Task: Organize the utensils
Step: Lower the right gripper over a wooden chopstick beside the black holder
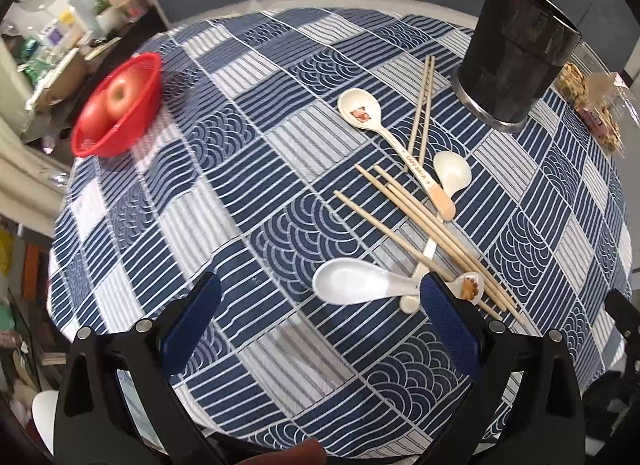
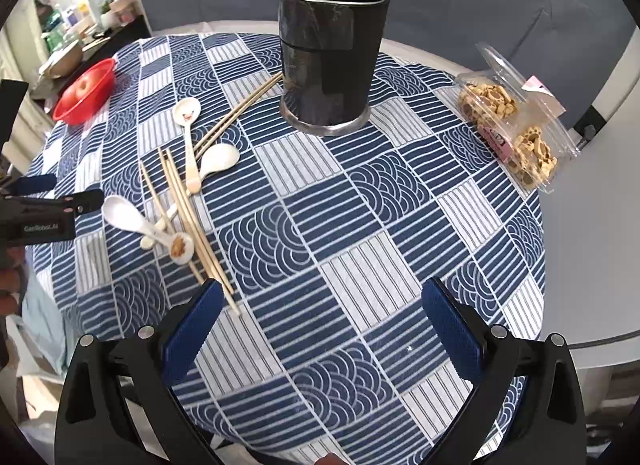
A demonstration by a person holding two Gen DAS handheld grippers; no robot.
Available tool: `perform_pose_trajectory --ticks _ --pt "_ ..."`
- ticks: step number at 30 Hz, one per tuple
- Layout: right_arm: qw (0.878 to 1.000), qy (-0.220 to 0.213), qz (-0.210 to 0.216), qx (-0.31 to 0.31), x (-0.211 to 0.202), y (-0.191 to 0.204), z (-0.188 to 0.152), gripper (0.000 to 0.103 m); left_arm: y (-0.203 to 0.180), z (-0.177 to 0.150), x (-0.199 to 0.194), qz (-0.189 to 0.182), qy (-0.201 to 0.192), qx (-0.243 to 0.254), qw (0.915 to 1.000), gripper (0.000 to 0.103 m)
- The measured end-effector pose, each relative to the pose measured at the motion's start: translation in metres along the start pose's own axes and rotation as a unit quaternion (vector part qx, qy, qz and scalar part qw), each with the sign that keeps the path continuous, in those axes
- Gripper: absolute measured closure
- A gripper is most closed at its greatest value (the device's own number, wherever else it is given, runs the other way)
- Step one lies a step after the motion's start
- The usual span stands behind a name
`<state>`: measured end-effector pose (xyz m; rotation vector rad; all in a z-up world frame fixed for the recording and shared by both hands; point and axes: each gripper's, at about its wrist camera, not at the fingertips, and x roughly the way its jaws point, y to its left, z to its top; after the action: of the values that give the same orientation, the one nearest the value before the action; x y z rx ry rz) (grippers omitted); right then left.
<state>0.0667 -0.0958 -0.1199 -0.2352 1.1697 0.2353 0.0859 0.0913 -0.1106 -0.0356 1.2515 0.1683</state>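
Utensils [image 1: 416, 201] scattered; snack box [image 2: 516, 129] only in right view.

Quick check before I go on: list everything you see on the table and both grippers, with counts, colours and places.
utensil holder: 1, black with a metal base, upright, far middle of the table, looks empty.
chopsticks: about six, light wood, loose; two lie near the holder, the rest crossed among the spoons.
spoons: 4, white or cream, scattered with the chopsticks; one has an orange-tipped handle.
basket: 1, red, far left edge, holding an apple.
snack box: 1, clear plastic, lid open, right of the holder.
tablecloth: 1, blue and white patchwork, covering the round table.
left gripper: open, over the near spoons.
right gripper: open, over bare cloth.
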Motion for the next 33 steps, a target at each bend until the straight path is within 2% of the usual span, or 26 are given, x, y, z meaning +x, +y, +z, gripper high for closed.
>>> perform_pose_trajectory --ticks 5,10,15,18,21,23,30,33 --pt "1.0 0.011 0.004 -0.002 0.019 0.011 0.017 0.008 0.003 0.014 0.018 -0.025 0.021 0.0 0.9995 0.006" --pt "1.0 0.009 0.004 -0.004 0.039 0.023 0.037 0.008 0.006 0.029 0.036 -0.029 0.033 0.014 0.999 0.006" --pt "0.999 -0.004 0.037 -0.015 0.055 0.037 0.058 0.008 0.013 0.04 0.05 -0.026 0.04 0.018 0.9987 0.006" --pt "0.998 0.003 0.05 -0.025 0.068 0.049 0.073 0.008 0.018 0.043 0.06 -0.034 0.055 0.012 0.9978 0.006" --pt "0.999 0.008 0.034 -0.033 0.082 0.058 0.09 0.008 0.018 0.048 0.069 -0.044 0.07 0.011 0.9965 0.006" --pt "0.999 0.012 0.024 -0.039 0.092 0.064 0.1 0.008 0.016 0.051 0.074 -0.035 0.069 0.017 0.9969 0.006" --pt "0.999 0.02 0.032 -0.036 0.112 0.073 0.126 0.008 0.015 0.06 0.083 -0.021 0.069 0.028 0.997 0.006" --pt "0.999 0.024 0.017 -0.04 0.122 0.079 0.135 0.008 0.016 0.062 0.087 -0.022 0.072 0.025 0.9969 0.006"
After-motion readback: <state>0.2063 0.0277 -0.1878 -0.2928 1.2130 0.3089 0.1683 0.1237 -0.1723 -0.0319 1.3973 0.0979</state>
